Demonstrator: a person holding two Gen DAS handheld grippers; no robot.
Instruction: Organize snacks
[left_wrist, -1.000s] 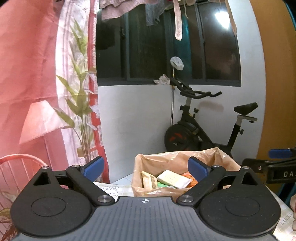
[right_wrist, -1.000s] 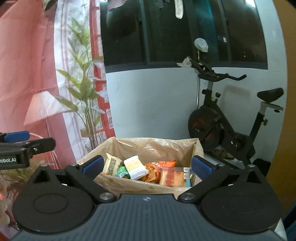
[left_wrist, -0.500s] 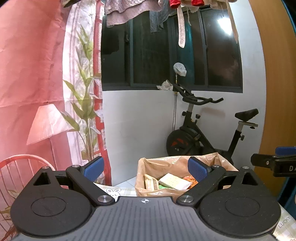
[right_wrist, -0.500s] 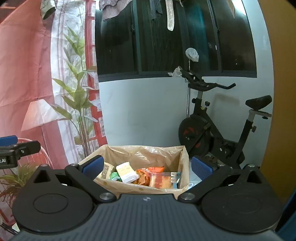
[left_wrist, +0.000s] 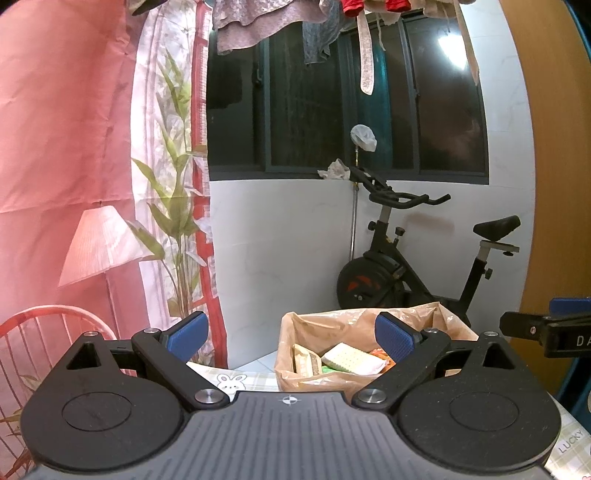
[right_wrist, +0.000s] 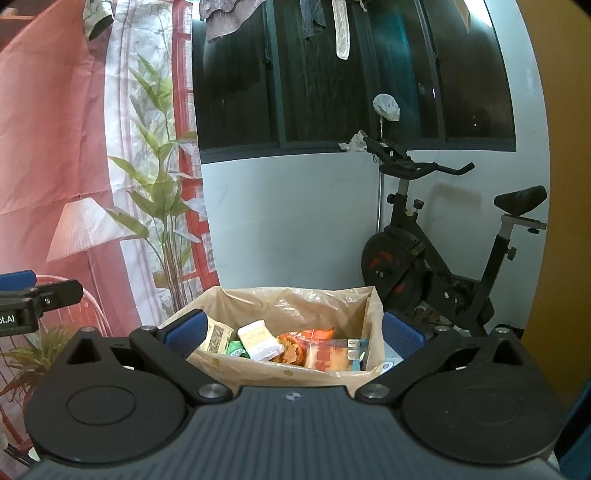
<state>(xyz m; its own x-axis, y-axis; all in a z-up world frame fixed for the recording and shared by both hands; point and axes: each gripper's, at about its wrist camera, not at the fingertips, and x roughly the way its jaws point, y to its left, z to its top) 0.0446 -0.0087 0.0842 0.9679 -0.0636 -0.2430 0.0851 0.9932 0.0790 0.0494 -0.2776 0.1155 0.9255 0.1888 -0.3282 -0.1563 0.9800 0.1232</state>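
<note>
Both your left gripper (left_wrist: 291, 334) and right gripper (right_wrist: 293, 334) are wide open and hold nothing. The snacks (right_wrist: 284, 343) sit in the lined box (right_wrist: 295, 302) at 12 o'clock. The liner looks thin, so your fingers could snag it.

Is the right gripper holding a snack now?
No, the right gripper is open and nothing is between its fingers; the snacks lie in the lined box beyond it.
</note>
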